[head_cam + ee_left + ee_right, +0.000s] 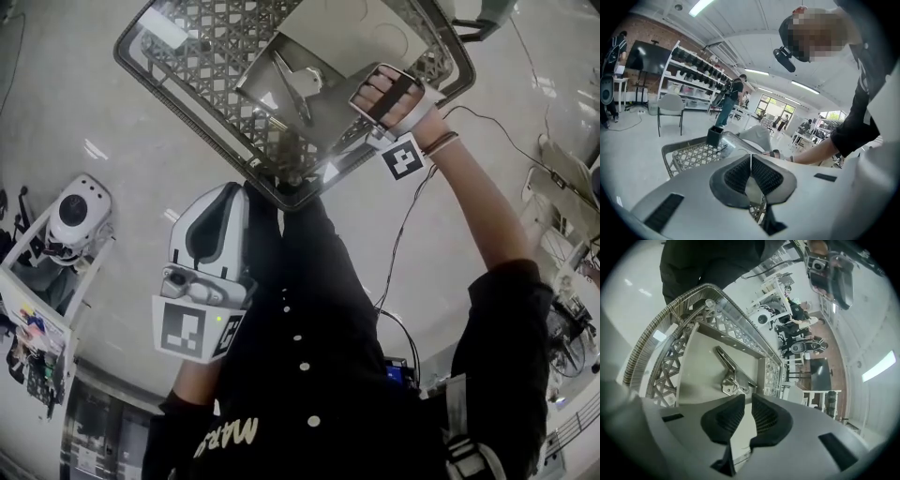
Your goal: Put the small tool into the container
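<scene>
A small metal tool [293,86] [729,373] lies flat inside a shallow beige container [342,42] [698,366]. The container rests on a glass-topped wicker table [183,84]. My right gripper [375,98] [747,401] hovers over the container's near right part, just short of the tool. Its jaws stand slightly apart with nothing between them. My left gripper [217,202] [750,164] hangs low beside the person's body, off the table's near edge. Its pads meet at the tips and hold nothing.
A black box [714,136] stands on the table near one end. A white device on a rack [75,211] sits on the floor at left. Cables [403,234] trail over the floor at right. A chair [670,105], shelves and people are farther off.
</scene>
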`<state>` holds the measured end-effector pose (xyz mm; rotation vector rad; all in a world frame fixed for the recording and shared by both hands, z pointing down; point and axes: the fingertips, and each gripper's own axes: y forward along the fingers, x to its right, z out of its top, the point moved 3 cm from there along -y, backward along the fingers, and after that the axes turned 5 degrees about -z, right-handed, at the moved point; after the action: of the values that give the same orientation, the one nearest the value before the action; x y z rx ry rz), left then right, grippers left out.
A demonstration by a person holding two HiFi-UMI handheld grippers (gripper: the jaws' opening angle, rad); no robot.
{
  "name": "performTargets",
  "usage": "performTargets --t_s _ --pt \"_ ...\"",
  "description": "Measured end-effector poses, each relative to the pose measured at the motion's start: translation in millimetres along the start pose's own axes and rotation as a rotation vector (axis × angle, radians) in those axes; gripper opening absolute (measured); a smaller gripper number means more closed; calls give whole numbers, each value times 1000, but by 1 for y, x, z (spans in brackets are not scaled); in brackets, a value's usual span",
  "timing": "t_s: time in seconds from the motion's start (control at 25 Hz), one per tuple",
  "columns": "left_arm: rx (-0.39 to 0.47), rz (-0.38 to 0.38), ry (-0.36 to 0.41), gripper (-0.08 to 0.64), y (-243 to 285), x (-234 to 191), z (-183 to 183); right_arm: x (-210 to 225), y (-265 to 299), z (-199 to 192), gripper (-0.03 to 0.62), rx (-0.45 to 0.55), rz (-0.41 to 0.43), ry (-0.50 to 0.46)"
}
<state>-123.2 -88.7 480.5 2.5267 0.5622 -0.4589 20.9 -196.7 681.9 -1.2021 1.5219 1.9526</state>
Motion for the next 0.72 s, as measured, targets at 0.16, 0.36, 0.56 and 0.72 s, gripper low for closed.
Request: performTargets --t_s 0.16,0.36,0.56,0.72 --pt "14 -30 44 34 0 6 14 18 -14 3 14 -30 -21 58" --pt "0 -52 64 34 1 9 19 57 -31 9 14 -98 -66 227" --pt "17 -108 74 34 -4 19 36 104 -60 5 14 -161 -106 452" --pt "42 -127 123 34 -7 26 50 145 -87 4 14 -195 -183 621"
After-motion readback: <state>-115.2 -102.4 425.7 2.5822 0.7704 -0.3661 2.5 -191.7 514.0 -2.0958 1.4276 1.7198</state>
